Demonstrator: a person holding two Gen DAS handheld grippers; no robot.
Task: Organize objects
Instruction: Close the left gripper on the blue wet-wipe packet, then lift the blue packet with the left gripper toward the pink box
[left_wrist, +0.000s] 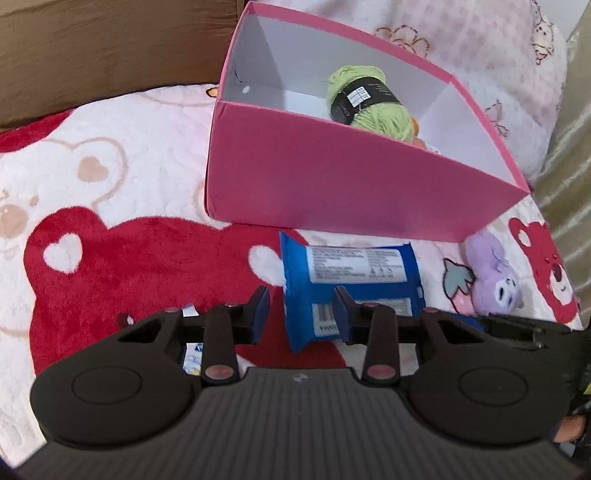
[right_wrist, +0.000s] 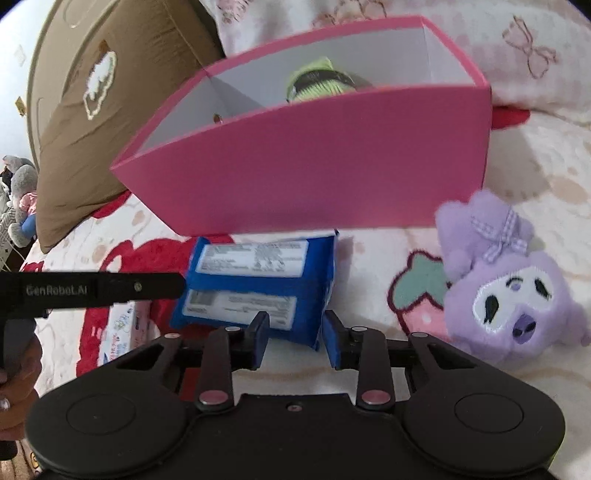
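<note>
Item: blue wipes packet (left_wrist: 351, 288), flat soft pack, printed label up. Location: on the patterned blanket (left_wrist: 110, 206) of a bed, just in front of the near wall of the pink box (left_wrist: 332, 177), not yet inside it.

Progress, as judged: partly done. One green yarn ball (left_wrist: 369, 99) with a black band already lies in the box, with something orange beneath it, too hidden to name. Still outside: the blue packet, a purple plush toy (right_wrist: 509, 291) to its right on the blanket, and a second, white printed packet (right_wrist: 122, 332) to its left, mostly hidden.

Left claw (left_wrist: 301, 314): its jaws stand a narrow gap apart, at the near left corner of the packet. The right-hand pad overlaps the packet's near edge; the left-hand pad is over the blanket beside it. Whether they press the packet cannot be told.

Right claw (right_wrist: 295, 336): its jaws stand a narrow gap apart at the packet's near right corner, which sits between the pads; this reads as a pinch on the corner, though contact is not clear.

Beyond: a brown cardboard carton (left_wrist: 110, 44) far left, a pink pillow (left_wrist: 498, 55) behind the box.
</note>
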